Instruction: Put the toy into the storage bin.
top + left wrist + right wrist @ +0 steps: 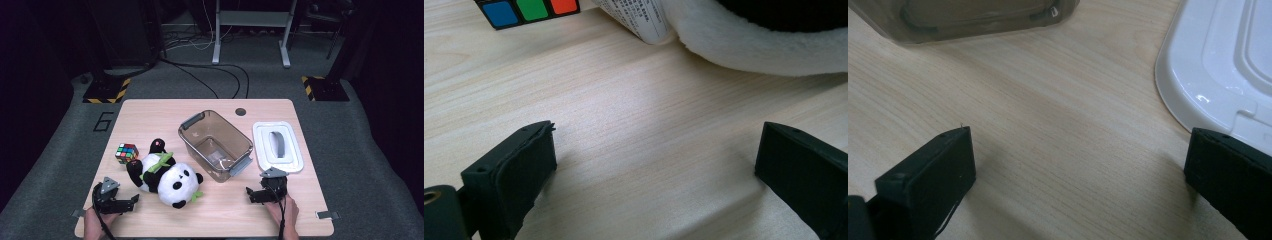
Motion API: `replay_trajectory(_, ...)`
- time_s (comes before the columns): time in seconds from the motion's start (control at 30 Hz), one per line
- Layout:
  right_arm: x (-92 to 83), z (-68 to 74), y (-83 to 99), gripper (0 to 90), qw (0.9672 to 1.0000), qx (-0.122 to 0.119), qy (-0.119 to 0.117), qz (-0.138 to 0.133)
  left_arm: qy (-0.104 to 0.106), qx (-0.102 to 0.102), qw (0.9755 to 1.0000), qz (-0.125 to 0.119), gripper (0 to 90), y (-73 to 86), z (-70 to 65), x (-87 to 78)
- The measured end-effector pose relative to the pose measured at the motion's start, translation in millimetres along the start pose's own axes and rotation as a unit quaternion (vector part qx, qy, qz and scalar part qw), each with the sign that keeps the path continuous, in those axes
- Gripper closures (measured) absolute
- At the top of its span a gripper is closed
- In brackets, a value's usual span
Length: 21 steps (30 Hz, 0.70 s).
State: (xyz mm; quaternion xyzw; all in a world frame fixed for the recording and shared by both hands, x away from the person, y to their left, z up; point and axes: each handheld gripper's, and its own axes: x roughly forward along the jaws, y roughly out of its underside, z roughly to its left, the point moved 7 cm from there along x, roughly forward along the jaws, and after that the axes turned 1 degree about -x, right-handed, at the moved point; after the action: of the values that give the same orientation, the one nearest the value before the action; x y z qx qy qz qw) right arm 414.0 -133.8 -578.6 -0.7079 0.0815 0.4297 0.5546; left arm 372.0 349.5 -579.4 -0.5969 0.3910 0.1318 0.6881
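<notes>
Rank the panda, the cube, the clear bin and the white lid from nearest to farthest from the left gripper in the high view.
From the left gripper:
1. Panda, just right of it.
2. Cube, behind it.
3. Clear bin, mid-table.
4. White lid, far right.

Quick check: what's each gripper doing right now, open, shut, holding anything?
Left gripper: open, holding nothing, beside the panda toy.
Right gripper: open, holding nothing, near the white lid.
</notes>
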Motion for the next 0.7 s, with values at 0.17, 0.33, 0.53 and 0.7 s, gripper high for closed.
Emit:
replay_trajectory(0.17, -0.4, -0.5, 0.5, 0.0, 1.0000, -0.006, -0.001, 0.002, 0.036, -0.035, 0.9986, 0.015, 3.0, -5.0, 0.2, -5.8)
replay_trajectory(0.33, -0.1, -0.3, 0.0, 0.0, 1.0000, -0.003, -0.001, 0.000, 0.042, -0.026, 0.9988, 0.003, 2.8, -20.7, -1.7, -25.2)
replay_trajectory(0.53, 0.0, 0.0, -0.1, 0.0, 1.0000, 0.000, 0.000, 0.000, 0.048, -0.017, 0.9983, -0.030, 2.0, -44.7, -7.0, -49.7)
replay_trajectory(0.7, -0.1, 0.1, -0.1, 0.0, 1.0000, 0.000, 0.000, 0.000, 0.063, 0.004, 0.9970, -0.045, 0.7, -70.7, -17.9, -67.2)
